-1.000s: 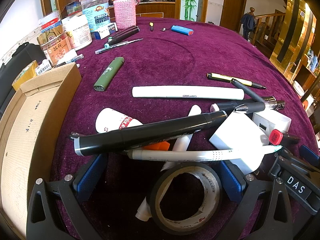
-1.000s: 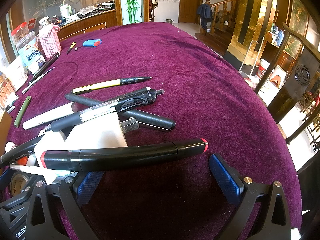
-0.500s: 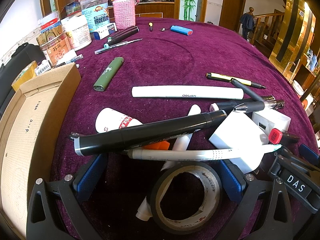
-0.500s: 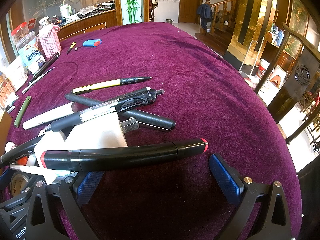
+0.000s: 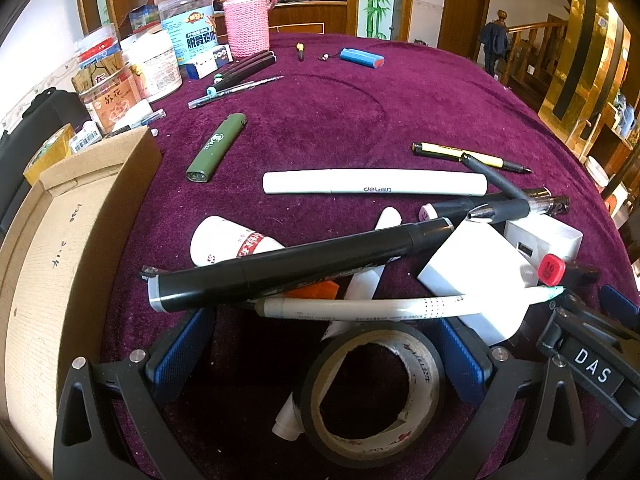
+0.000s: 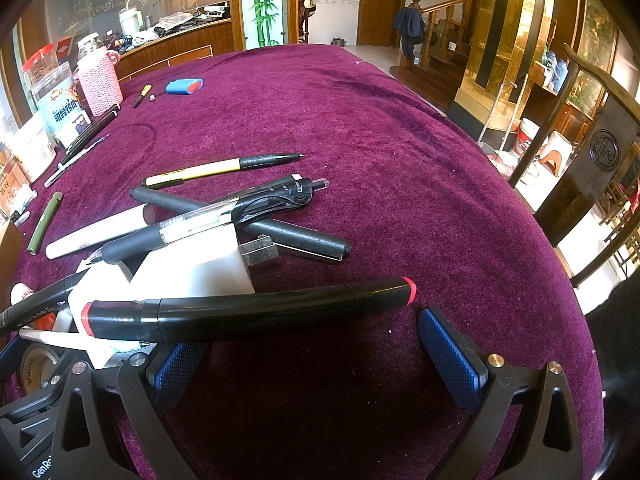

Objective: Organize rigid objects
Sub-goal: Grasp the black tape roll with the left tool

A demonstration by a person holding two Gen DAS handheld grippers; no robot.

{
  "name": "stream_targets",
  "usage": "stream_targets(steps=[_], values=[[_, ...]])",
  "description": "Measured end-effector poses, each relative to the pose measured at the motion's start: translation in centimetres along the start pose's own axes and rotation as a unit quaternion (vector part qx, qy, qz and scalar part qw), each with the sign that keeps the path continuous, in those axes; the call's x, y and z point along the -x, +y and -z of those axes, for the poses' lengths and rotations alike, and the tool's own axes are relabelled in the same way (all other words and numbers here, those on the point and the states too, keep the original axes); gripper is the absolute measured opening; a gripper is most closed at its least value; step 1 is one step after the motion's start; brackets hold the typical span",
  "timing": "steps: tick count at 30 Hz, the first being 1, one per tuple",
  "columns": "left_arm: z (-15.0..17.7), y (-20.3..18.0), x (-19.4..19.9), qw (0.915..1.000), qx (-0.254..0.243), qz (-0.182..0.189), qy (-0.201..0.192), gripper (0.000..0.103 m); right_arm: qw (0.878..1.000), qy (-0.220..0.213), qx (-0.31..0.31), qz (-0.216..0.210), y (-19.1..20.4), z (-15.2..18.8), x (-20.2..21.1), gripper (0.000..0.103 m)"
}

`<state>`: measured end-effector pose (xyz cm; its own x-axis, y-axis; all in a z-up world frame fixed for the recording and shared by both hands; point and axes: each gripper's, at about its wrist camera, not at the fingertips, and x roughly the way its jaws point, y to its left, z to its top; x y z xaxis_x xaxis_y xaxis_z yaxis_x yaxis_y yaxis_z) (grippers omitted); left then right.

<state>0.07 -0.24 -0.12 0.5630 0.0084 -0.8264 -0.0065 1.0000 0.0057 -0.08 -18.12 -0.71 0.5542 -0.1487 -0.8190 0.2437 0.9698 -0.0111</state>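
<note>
A heap of pens and small items lies on the purple tablecloth point(image 5: 400, 100). In the left wrist view, my left gripper point(image 5: 324, 344) is open over a black tape roll point(image 5: 372, 396), with a thick black marker point(image 5: 296, 268) and a thin white pen point(image 5: 400, 304) lying across in front of its pads. A white charger point(image 5: 476, 272) sits at right. In the right wrist view, my right gripper point(image 6: 316, 352) is open and empty, just behind a black marker with red ends point(image 6: 248, 312). A clear-barrel gel pen point(image 6: 224, 216) rests on the charger point(image 6: 192, 268).
An open cardboard box point(image 5: 60, 248) stands at left. Jars point(image 5: 116, 96), a pink knit-covered bottle point(image 5: 246, 24), a green lighter point(image 5: 216, 148), a white Deli pen point(image 5: 372, 182), a yellow pen point(image 6: 220, 168) and a blue battery pack point(image 5: 360, 58) lie farther back. The table edge drops off at right.
</note>
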Motion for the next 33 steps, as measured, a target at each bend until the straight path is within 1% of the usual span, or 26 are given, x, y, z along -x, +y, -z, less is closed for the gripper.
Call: stream_targets(steps=[4, 8, 10, 12, 14, 15, 17, 18, 20, 23, 25, 26, 27, 28, 29, 31, 32, 33], values=[[0.3, 0.3, 0.3, 0.9997, -0.017, 0.018, 0.004, 0.103, 1.0, 0.0, 0.0, 0.0, -0.1, 0.0, 0.2, 0.102], [0.4, 0.2, 0.3, 0.9997, -0.019, 0.018, 0.003, 0.103, 1.0, 0.0, 0.003, -0.003, -0.3, 0.0, 0.4, 0.102], [0.5, 0.1, 0.4, 0.9997, -0.019, 0.017, 0.003, 0.103, 1.0, 0.0, -0.001, -0.021, -0.8, 0.1, 0.7, 0.102], [0.5, 0.0, 0.4, 0.9997, -0.02, 0.016, 0.003, 0.103, 0.998, -0.001, -0.014, -0.053, -1.8, 0.1, 0.9, 0.102], [0.5, 0.1, 0.3, 0.9997, -0.021, 0.015, 0.003, 0.103, 0.996, 0.007, -0.006, -0.091, -2.6, 0.1, 1.5, 0.102], [0.5, 0.1, 0.3, 0.9997, -0.021, 0.015, 0.003, 0.103, 0.994, 0.005, -0.014, -0.106, -3.1, 0.2, 1.6, 0.102], [0.5, 0.0, 0.3, 0.9997, -0.021, 0.015, 0.002, 0.103, 0.992, 0.007, -0.029, -0.123, -3.8, 0.2, 1.7, 0.102], [0.5, 0.0, 0.3, 0.9997, -0.02, 0.015, 0.002, 0.103, 0.993, 0.014, -0.023, -0.119, -3.4, 0.1, 1.6, 0.102], [0.5, -0.1, 0.3, 0.9998, -0.016, 0.012, 0.0, 0.103, 0.995, 0.02, 0.008, -0.094, -2.2, 0.2, 1.5, 0.102], [0.4, 0.0, 0.3, 0.9999, -0.008, 0.008, -0.001, 0.103, 0.997, 0.035, 0.055, -0.036, -0.1, -0.1, 1.1, 0.102], [0.4, 0.0, 0.4, 0.9999, -0.012, 0.01, 0.0, 0.103, 0.997, 0.037, 0.047, -0.039, -0.3, 0.0, 1.2, 0.102], [0.3, 0.4, 0.4, 0.9998, -0.012, 0.016, 0.002, 0.102, 0.998, 0.036, 0.041, -0.038, -0.6, 0.0, 1.5, 0.1], [0.4, 0.7, 0.8, 0.9997, -0.011, 0.023, -0.001, 0.1, 0.998, 0.024, 0.03, -0.04, -1.1, 0.1, 2.3, 0.098], [0.5, 0.9, 1.3, 0.9994, -0.007, 0.033, -0.008, 0.095, 0.999, 0.01, 0.024, -0.047, -1.7, 0.2, 3.0, 0.098], [0.6, 1.2, 2.1, 0.999, -0.005, 0.041, -0.017, 0.094, 0.998, -0.01, 0.02, -0.051, -2.3, 0.2, 4.1, 0.098], [0.8, 1.5, 4.2, 0.997, -0.014, 0.063, -0.044, 0.094, 0.996, -0.078, 0.024, -0.034, -3.3, 0.3, 7.2, 0.098], [0.9, 1.6, 5.3, 0.9955, -0.019, 0.072, -0.058, 0.094, 0.991, -0.133, 0.027, -0.016, -3.7, 0.5, 9.3, 0.098], [1.1, 2.0, 6.6, 0.9935, -0.025, 0.078, -0.079, 0.094, 0.982, -0.185, 0.025, 0.004, -4.2, 0.7, 11.0, 0.1]])
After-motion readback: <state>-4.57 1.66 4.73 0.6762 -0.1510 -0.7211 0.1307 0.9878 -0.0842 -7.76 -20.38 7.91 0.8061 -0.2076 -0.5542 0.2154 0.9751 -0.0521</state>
